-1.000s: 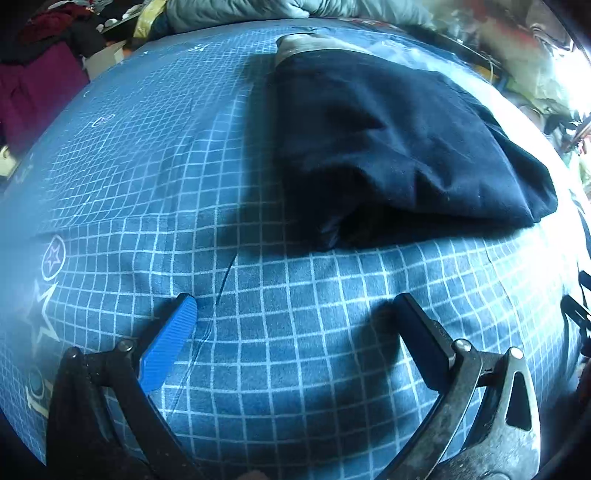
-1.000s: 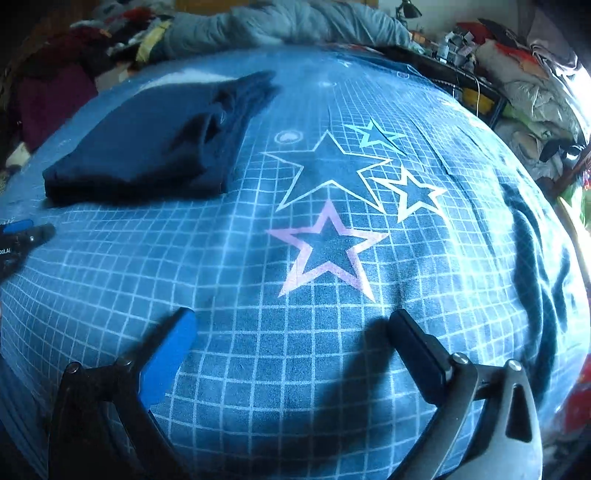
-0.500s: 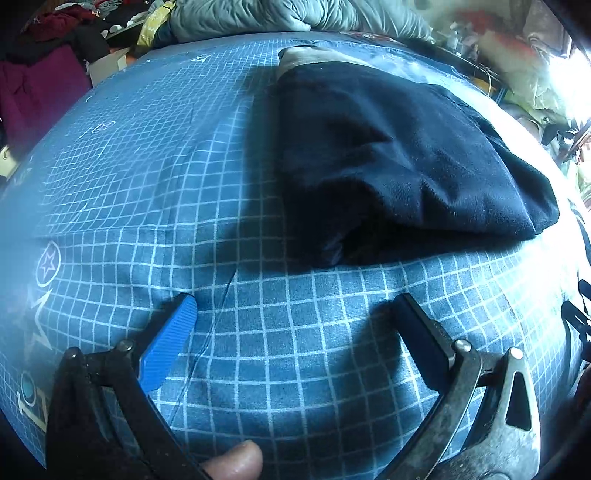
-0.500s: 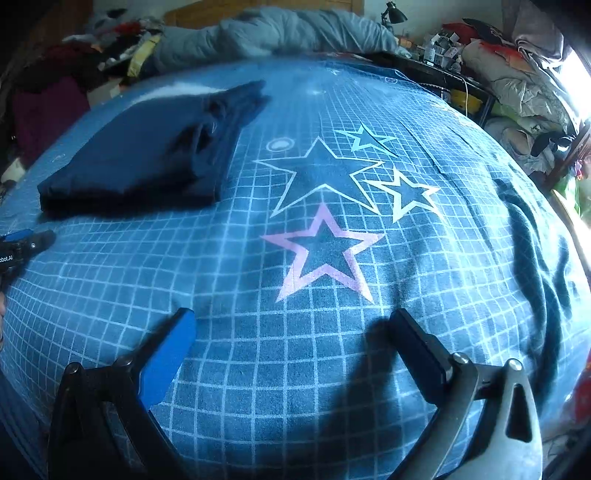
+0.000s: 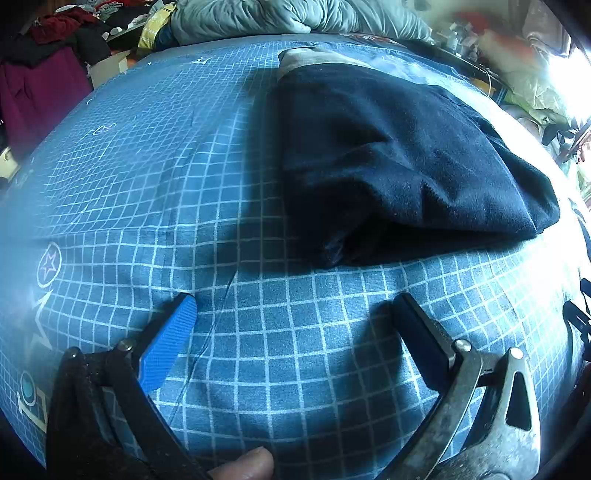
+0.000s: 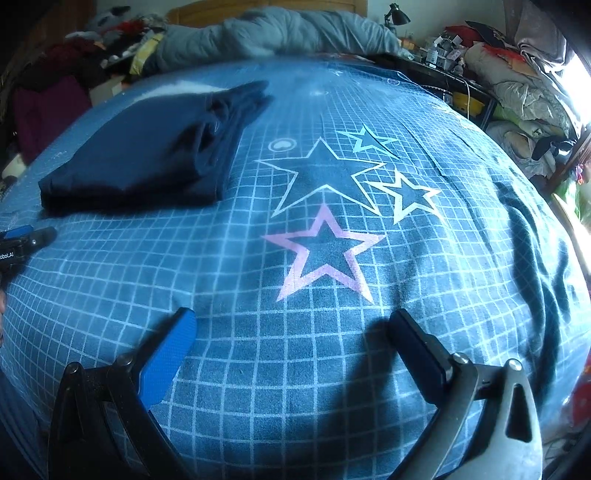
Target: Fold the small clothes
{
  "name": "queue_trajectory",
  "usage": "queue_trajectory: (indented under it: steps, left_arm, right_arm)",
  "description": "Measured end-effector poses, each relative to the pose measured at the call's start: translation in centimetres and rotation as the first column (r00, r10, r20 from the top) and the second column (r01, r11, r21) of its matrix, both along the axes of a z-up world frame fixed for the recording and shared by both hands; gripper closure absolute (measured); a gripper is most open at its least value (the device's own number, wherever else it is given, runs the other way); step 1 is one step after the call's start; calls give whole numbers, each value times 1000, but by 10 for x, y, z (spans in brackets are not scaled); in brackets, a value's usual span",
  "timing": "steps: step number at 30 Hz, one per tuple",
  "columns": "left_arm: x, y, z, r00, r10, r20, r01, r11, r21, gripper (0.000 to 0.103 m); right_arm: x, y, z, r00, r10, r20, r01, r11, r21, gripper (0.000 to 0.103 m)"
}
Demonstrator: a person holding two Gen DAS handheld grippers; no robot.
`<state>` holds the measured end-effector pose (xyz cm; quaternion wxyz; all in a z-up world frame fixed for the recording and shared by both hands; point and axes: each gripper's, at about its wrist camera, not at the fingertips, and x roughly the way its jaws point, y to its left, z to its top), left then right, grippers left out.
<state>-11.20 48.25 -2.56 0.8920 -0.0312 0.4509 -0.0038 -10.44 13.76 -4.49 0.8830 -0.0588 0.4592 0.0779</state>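
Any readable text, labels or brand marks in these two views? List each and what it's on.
"oboLAI": white lettering on the black body of the left gripper, seen at the right wrist view's left edge; the start is cut off by the frame.
Bed sheet: printed stars, circles and grid only, no words.
Dark navy garment: no legible label.
Background clutter: too blurred to read.

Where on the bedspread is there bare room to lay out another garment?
The widest free patch is the bedspread between the navy garment and the pink star, running to the right gripper. A narrower strip lies between garment and left gripper. The far edge is crowded by the grey duvet.
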Motion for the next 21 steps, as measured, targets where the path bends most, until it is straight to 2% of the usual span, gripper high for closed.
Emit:
queue_trajectory:
  steps: [21]
  left_arm:
    - [3,-3,1,1000,-1,-4,1,1000,3,0]
  right_arm:
    - [-1,0,0,1000,1,1,-1,1000,2,0]
